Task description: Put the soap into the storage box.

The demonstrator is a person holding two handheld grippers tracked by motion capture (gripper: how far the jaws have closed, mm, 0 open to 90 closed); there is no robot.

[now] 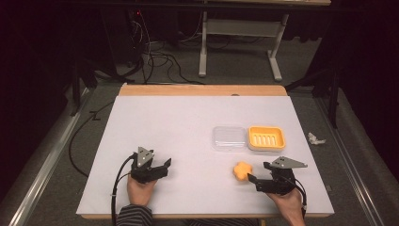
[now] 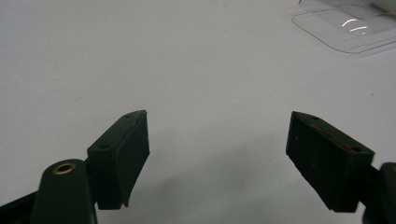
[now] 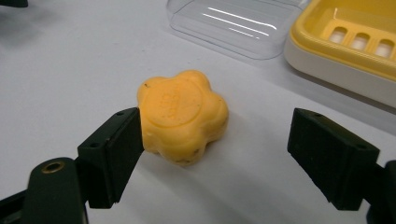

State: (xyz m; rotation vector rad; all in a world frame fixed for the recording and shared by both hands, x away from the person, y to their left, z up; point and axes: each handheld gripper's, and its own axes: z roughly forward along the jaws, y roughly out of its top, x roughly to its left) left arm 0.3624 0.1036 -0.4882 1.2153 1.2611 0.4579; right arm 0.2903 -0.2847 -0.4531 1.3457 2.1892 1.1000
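— Grabbing the orange flower-shaped soap (image 3: 182, 116) near the worktop's right edge?
— Not yet. Right gripper (image 3: 215, 158) jaws sit wide around it; left gripper (image 2: 217, 158) jaws gape, empty. The yellow plastic soap dish (image 3: 355, 42) waits.

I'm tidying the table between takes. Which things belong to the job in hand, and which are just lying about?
In the job:
- orange flower-shaped soap
- right tool, jaws around it
- yellow soap dish
- clear lid

Lying about:
- crumpled paper scrap on the floor
- left tool, idle
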